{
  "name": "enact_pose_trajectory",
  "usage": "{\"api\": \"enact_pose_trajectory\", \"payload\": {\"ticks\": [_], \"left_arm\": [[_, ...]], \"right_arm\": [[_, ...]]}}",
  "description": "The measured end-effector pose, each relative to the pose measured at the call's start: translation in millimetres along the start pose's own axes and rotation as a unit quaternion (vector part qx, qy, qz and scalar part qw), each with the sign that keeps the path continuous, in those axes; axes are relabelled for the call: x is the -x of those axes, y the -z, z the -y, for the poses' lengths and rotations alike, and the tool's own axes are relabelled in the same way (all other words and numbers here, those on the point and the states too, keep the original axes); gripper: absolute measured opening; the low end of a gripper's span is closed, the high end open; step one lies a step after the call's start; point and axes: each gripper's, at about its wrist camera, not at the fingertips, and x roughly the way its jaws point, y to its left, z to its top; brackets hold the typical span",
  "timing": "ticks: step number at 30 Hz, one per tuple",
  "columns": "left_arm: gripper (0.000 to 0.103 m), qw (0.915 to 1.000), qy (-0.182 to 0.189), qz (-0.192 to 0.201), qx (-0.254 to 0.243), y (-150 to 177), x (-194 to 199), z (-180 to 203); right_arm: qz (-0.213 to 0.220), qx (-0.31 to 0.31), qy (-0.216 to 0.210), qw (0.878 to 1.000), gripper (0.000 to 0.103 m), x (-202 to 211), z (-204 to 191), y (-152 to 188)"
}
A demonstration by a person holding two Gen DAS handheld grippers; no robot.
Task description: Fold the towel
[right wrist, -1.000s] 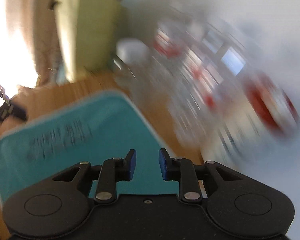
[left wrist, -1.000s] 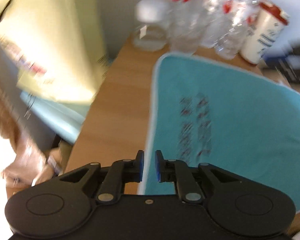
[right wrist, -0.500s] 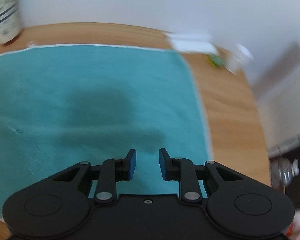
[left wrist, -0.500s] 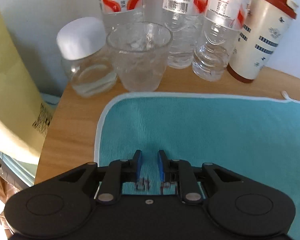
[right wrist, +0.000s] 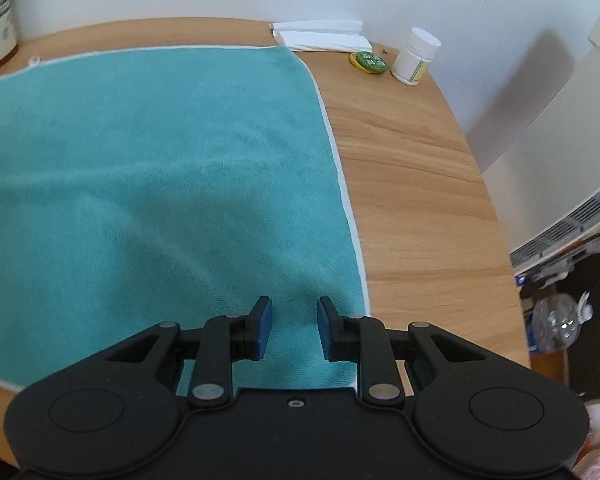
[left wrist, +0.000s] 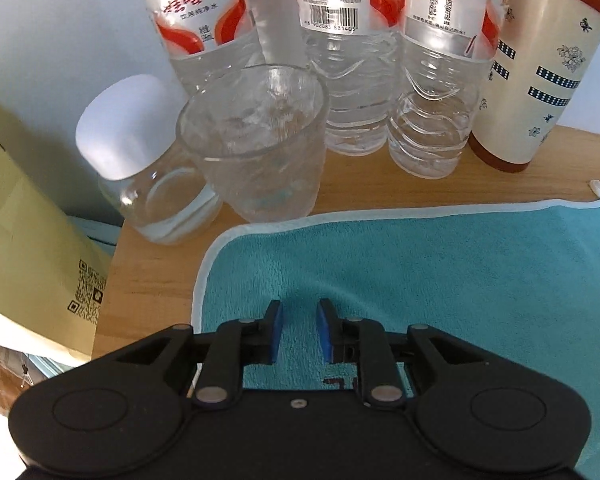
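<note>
Wooden surface [right wrist: 412, 184] against white wall, teal towel [right wrist: 160, 168] spread flat, unfolded. Left tool [left wrist: 299, 330] has swung in over far-left corner, bottles [left wrist: 340, 60] close ahead; right tool [right wrist: 292, 328] now steady near right edge. Both gape empty: corner grabs look next.

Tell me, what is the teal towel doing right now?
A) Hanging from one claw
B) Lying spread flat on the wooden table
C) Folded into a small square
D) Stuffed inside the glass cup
B: the towel lies open in one flat layer on the table, its white edging visible along the far and right sides, and both open claws, left and right, hold nothing.
</note>
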Motion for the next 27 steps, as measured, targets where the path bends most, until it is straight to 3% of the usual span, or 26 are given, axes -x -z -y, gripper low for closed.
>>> {"api": "enact_pose_trajectory", "payload": {"ticks": [4,10,13,15,19,23,27], "left_arm": [[0.02,0.9999,-0.011,-0.003,-0.012,-2,-2,4],[0.022,0.9996,-0.019,-0.02,-0.006,-2,7,6],[0.025,0.9989,-0.03,-0.014,-0.032,4,22,10],[0.039,0.9987,-0.032,-0.011,-0.038,10,31,10],[0.04,0.999,-0.021,-0.026,-0.031,27,32,10],[0.039,0.9987,-0.032,-0.04,-0.006,34,23,5],[0.042,0.9988,-0.03,-0.039,0.003,35,22,0]], "right_arm": [[-0.018,-0.041,-0.017,0.999,0.027,-2,15,-6],[-0.023,0.004,-0.009,1.0,0.03,-2,8,-23],[0.013,0.015,-0.014,1.0,0.04,0,13,-48],[0.026,0.012,-0.021,0.999,0.04,-4,19,-69],[0.029,-0.01,-0.046,0.998,0.04,-31,26,-118],[0.037,-0.025,-0.062,0.997,0.04,-56,22,-162],[0.029,0.0,-0.045,0.999,0.04,-76,13,-177]]}}
